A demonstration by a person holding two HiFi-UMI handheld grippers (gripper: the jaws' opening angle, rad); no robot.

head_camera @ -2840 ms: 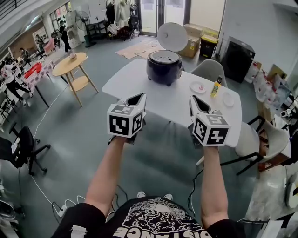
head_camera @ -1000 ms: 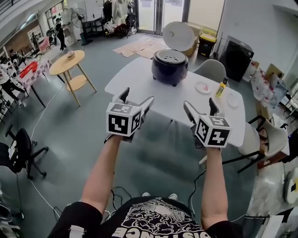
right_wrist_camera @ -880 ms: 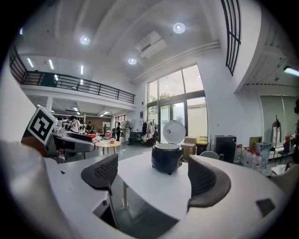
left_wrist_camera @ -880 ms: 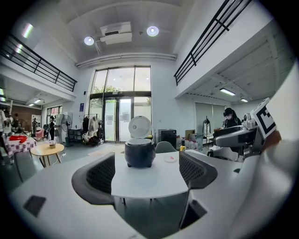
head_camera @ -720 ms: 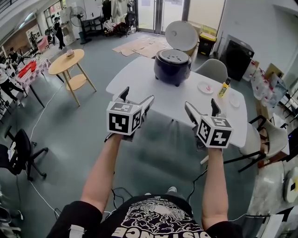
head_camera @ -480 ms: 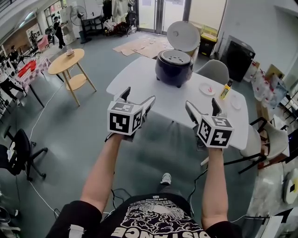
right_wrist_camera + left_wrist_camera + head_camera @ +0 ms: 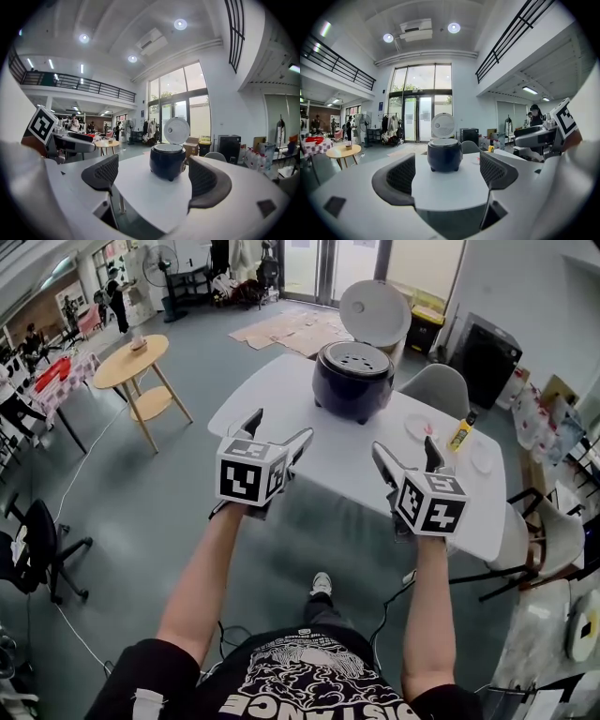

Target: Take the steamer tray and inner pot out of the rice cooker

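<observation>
Over the last few seconds both hand-held grippers had gone from jaws together to jaws spread. The person had also walked closer, one shoe stepping forward, so the dark blue round rice cooker sat larger and nearer in the head view. I judged this to be the approach: nothing had been touched, and both removals were still to do.

The left hand-held gripper was open and empty, its dark ribbed pads apart, with only the distant cooker showing through the gap. The right hand-held gripper was likewise spread and held nothing. Both hung in the air short of the near edge of the white rounded bench, well apart from the cooker. The cooker stood toward the bench's far side, ahead of the two grippers and between their lines of reach.

The cooker's round white lid stood raised behind its body. In the cooker's mouth lay the pale grey perforated steamer tray, seated level at the rim. The inner pot could not be seen; it presumably sat under the tray. To the right of the cooker were a small white plate and a yellow bottle, both beside the likely path rather than in it.
</observation>
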